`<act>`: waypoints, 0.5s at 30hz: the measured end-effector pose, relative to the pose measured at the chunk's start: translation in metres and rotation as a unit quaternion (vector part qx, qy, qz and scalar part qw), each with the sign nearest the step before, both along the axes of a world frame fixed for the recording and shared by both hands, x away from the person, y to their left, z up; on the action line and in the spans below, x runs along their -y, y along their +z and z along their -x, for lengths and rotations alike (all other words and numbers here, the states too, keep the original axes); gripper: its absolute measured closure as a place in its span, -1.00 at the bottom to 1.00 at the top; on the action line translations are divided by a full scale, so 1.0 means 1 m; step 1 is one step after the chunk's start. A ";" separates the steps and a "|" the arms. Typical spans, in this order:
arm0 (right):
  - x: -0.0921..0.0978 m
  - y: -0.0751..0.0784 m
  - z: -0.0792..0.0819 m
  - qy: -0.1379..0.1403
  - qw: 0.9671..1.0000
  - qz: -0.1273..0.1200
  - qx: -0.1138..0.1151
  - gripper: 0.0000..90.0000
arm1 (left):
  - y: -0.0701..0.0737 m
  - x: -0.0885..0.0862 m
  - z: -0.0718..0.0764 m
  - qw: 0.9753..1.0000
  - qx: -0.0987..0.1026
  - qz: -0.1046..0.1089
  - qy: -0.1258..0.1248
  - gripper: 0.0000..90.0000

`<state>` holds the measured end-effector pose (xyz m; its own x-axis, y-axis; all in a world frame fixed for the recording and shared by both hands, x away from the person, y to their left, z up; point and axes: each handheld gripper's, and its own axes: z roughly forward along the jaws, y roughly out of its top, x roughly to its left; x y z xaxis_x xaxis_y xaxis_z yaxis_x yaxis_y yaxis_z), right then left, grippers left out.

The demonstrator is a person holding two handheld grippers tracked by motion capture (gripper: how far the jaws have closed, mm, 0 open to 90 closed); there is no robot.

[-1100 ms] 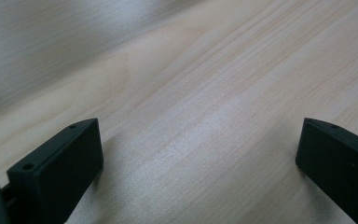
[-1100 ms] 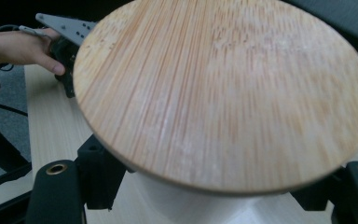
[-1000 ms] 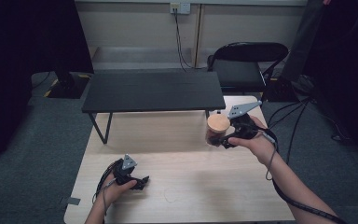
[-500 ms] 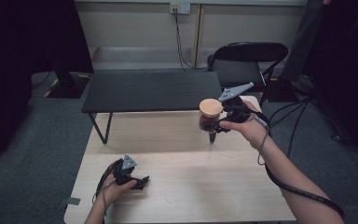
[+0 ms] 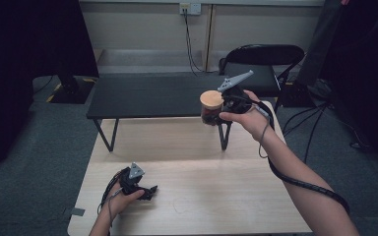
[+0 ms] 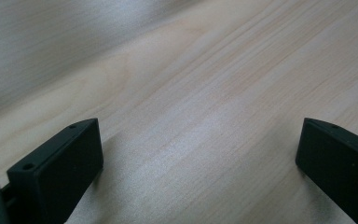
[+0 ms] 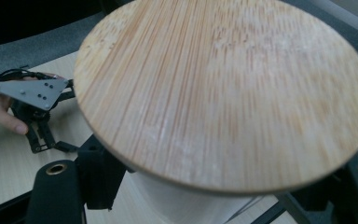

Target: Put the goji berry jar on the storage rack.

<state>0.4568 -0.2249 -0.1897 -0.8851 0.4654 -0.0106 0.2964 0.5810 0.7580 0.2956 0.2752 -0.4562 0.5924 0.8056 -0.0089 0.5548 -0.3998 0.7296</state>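
The right gripper (image 5: 215, 114) pinches a round jar with a flat, fine-grained bamboo lid (image 5: 211, 105), held in the air above the far edge of the pale wooden table (image 5: 226, 187). The left gripper (image 5: 147, 191) rests on that smooth tabletop, jaws spread wide.

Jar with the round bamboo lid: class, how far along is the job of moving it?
Done: the jar with the round bamboo lid is off the pale wooden table, clamped in the right gripper. In hand: it hangs above the black bench's front edge. Left: setting it down. The left gripper rests open.
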 end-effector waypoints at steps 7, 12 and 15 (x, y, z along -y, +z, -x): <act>-0.012 0.001 -0.010 -0.009 1.000 0.008 0.005 -0.42 | 0.000 0.000 0.000 1.000 0.000 0.000 0.000 -1.00; -0.022 0.002 -0.021 -0.021 1.000 0.013 0.005 -0.42 | 0.000 0.000 0.000 1.000 0.000 0.000 0.000 -1.00; -0.026 0.001 -0.027 -0.029 0.999 0.016 0.005 -0.42 | 0.000 0.000 0.000 1.000 0.000 0.000 0.000 -1.00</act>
<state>0.4836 -0.1991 -0.1885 -0.8568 0.5144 -0.0353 0.3224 0.5879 0.7419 0.2956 0.2751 -0.4562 0.5921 0.8059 -0.0087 0.5549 -0.3998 0.7296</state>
